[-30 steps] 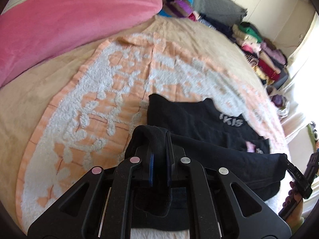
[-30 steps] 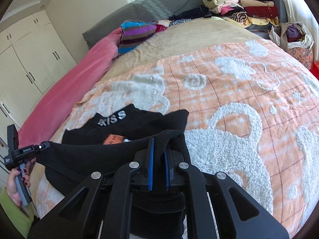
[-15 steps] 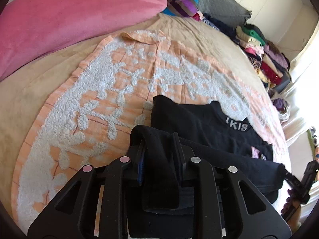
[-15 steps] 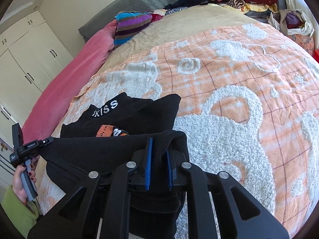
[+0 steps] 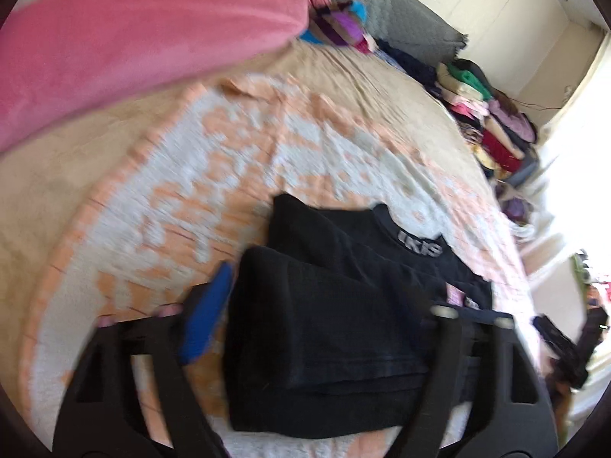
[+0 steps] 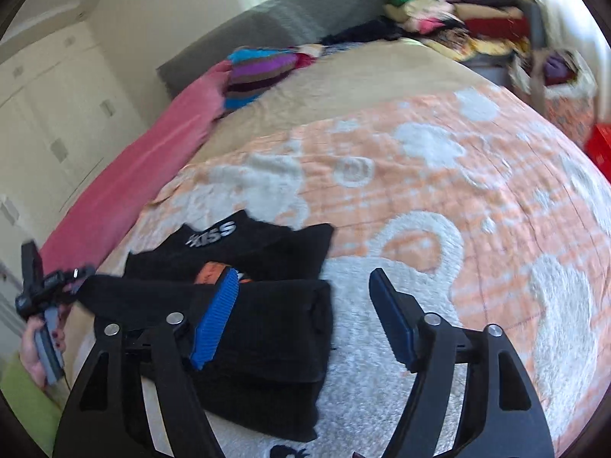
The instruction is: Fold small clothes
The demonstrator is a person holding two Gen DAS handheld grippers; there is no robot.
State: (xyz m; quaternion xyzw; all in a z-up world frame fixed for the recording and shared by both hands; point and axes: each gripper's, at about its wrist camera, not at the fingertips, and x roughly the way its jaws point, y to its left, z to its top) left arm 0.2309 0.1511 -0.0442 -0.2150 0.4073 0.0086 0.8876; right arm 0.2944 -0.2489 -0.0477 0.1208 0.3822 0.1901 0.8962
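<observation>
A small black top [image 5: 343, 328] with a white "KISS" neck band lies on the orange and white blanket [image 5: 191, 191]. Its lower half is folded up over the body, and the neck band still shows. It also shows in the right wrist view [image 6: 267, 324]. My left gripper [image 5: 328, 316] is open, its jaws wide apart on either side of the folded part. My right gripper [image 6: 305, 313] is open over the top's right edge, with its left blue pad above the cloth. Neither gripper holds anything.
A pink duvet roll [image 5: 133, 45] lies along the far left. A striped garment [image 6: 259, 68] and a grey pillow [image 6: 286, 23] sit at the bed's head. Stacks of folded clothes [image 6: 458, 19] stand at the far corner, beside a bag [image 6: 553, 76].
Both grippers were shut on the top's hem, holding it lifted and carrying it towards the neck. Now both have opened and let go. The folded half lies flat on the top.
</observation>
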